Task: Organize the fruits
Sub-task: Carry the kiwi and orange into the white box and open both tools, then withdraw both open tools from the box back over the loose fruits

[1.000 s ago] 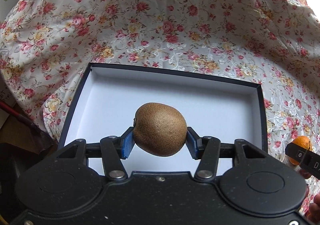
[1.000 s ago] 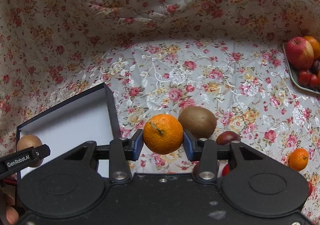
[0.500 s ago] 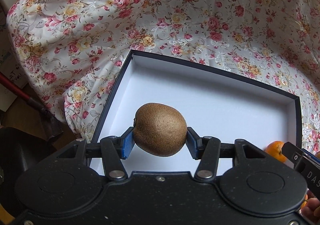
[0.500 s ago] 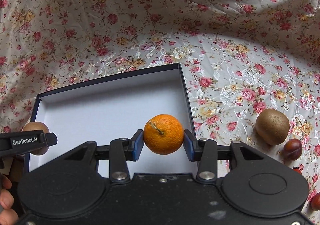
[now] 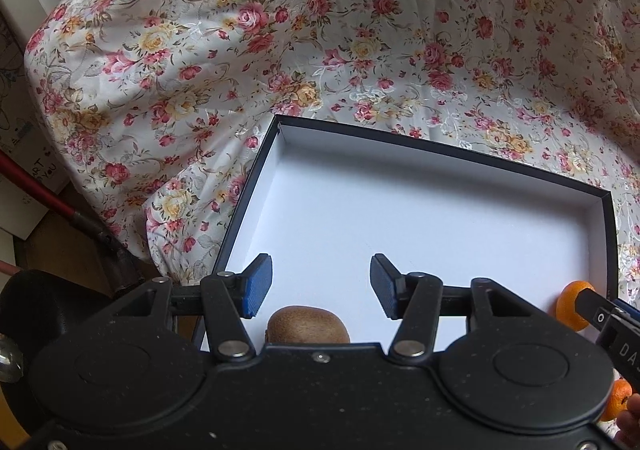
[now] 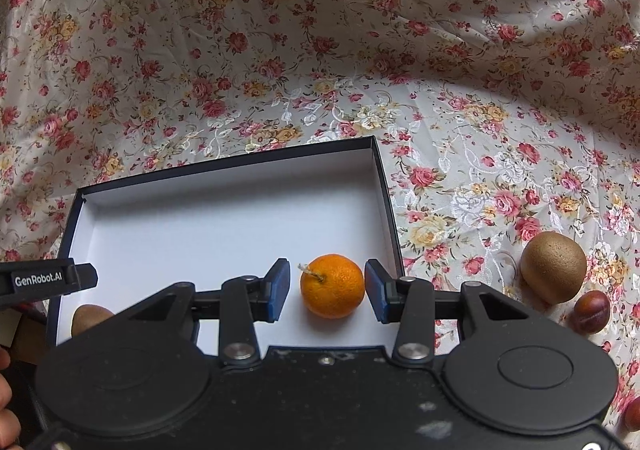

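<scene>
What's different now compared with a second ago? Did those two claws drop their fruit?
Yes. Both carried their fruit over the box and let go. The left gripper now stands open, its kiwi lying in the box below. The right gripper has opened too; its orange sits between the pads, apart from them. The loose kiwi on the cloth stayed put.

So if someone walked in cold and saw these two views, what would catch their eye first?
Probably the bright orange lying in the white-lined box, between the blue pads of the open right hand-held gripper but gripped by neither. Next, the brown kiwi lying in the same box below the open left hand-held gripper, all against a busy floral cloth.
</scene>
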A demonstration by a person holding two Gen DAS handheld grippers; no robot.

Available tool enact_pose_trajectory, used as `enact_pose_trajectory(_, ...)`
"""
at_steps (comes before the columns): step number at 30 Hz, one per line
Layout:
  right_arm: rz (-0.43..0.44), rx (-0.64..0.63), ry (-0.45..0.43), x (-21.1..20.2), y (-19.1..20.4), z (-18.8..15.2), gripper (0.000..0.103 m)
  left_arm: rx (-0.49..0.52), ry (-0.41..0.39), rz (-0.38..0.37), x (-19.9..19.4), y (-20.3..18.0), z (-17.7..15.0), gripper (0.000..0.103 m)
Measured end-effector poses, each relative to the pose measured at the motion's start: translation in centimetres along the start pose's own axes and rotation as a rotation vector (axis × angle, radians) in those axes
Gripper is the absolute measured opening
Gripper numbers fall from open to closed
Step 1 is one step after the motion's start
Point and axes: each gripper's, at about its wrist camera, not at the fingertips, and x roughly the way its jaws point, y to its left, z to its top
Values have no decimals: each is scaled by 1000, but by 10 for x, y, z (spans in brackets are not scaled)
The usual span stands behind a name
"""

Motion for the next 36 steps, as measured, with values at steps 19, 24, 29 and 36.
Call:
enact_pose_trajectory(19, -24, -7, 24, -9, -10, -4, 45, 30, -12, -9, -12, -19, -3, 61)
enact_pose_trajectory(24, -33, 2, 19, -17, -18, -5, 45, 59, -22, -15, -18, -35, -6, 61)
enact_pose_trajectory(29, -53, 14, 25, -23, -31, -7, 45, 88, -31, -30, -25, -54, -10, 62)
enact_pose_trajectory(36, -80, 44, 21, -38, -59, -9, 45, 141, -32, -58, -35, -85, -19, 62)
